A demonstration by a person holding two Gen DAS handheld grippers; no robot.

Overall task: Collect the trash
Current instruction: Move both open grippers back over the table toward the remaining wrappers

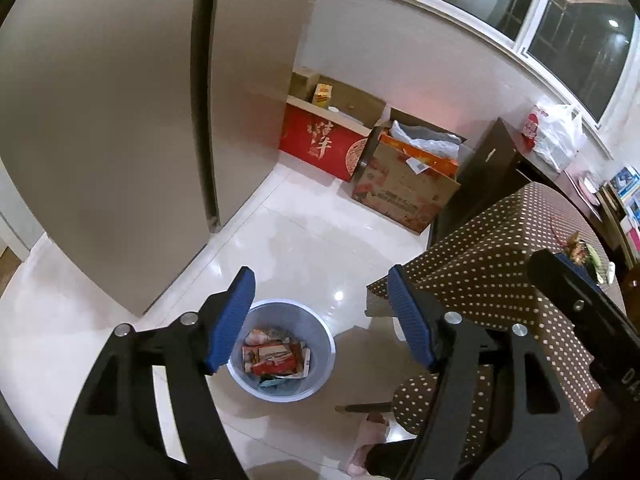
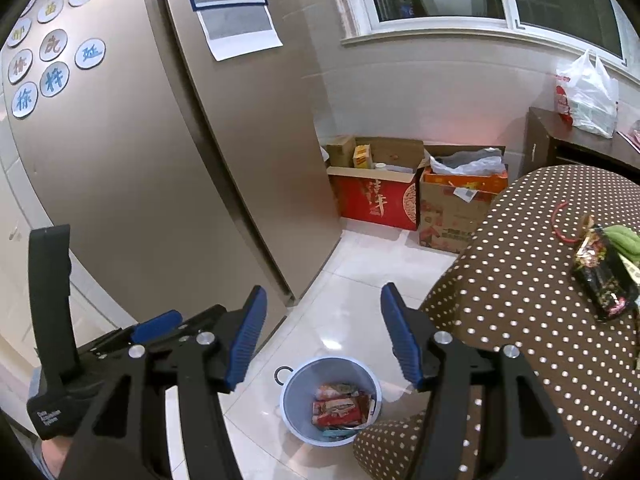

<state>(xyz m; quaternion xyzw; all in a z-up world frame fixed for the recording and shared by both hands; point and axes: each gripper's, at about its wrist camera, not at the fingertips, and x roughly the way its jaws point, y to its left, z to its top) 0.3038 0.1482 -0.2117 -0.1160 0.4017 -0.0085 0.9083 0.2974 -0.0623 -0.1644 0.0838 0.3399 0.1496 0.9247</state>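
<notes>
**Drop done, next pickup is on the bench**

Kitchen corner: pale tile floor, fridge on the left, cartons against the far wall, polka-dot bench on the right.

Left tool: jaws wide apart, nothing between the pads, hovering over the bin. Right tool: jaws also apart and empty, same bin seen between its fingers.

Bin sits on the floor just beside the near bench corner, upright, mouth facing up, with red wrappers lying flat inside. It looks part full.

Remaining trash, as I read it: the dark snack packet on the bench's right side, next to something green. The packet lies flat, with its long axis running from far-left to near-right across the bench top.

Doing the next step well:
- swing the right tool over, since it's the closer one
- close across the packet's short side, not along its length
- pinch near the middle so it doesn't flop
- stay clear of the green item and the red loop
- release only when centred over the bin mouth
</notes>
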